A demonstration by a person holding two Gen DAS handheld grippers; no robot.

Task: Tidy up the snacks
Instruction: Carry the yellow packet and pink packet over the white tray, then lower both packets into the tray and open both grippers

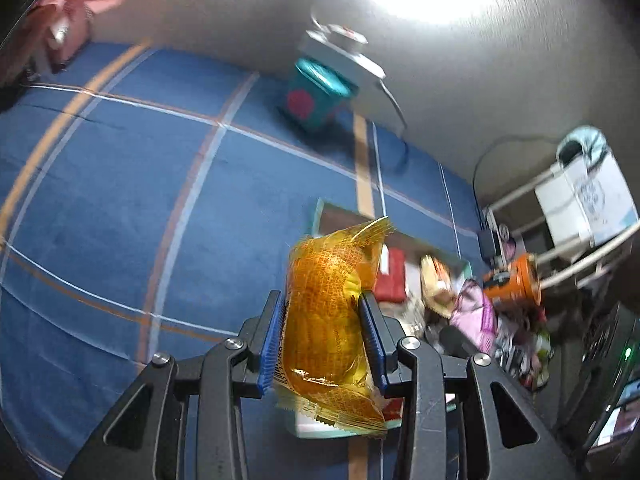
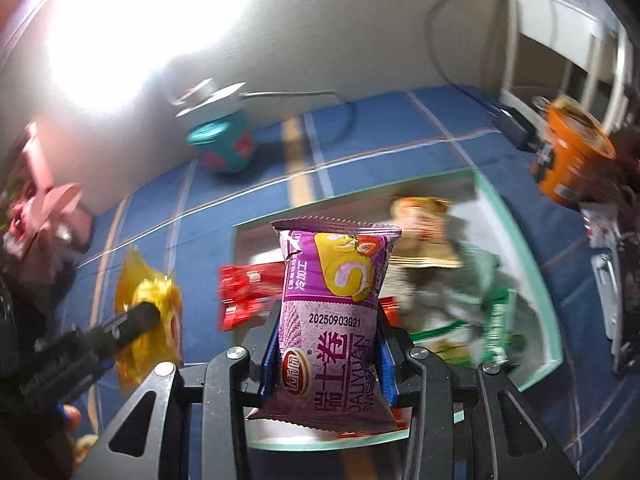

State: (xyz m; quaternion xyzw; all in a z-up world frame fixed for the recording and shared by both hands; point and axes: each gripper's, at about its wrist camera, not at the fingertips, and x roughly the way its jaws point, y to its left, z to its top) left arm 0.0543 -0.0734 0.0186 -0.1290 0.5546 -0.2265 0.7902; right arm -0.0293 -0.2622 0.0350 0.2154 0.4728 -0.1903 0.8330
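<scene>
Blue plaid bedspread [image 1: 120, 208] underneath. Orange snack packet [image 1: 328, 304] pinched mid-body by left gripper [image 1: 323, 344], purple Swiss-roll packet [image 2: 332, 312] by right gripper [image 2: 326, 354], both above mint-rimmed box [image 2: 516, 240]. Light, soft, slick film, crushable; grip across the middle.

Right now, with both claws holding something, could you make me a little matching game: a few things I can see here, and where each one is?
Things:
1. yellow packet
2. purple packet
3. orange cup
4. teal box

Places:
A. by the wall, under a white device
B. clamped in the right gripper
C. clamped in the left gripper
D. at the right edge of the blue cloth, beyond the tray

Pairs: 1-C, 2-B, 3-D, 4-A
</scene>
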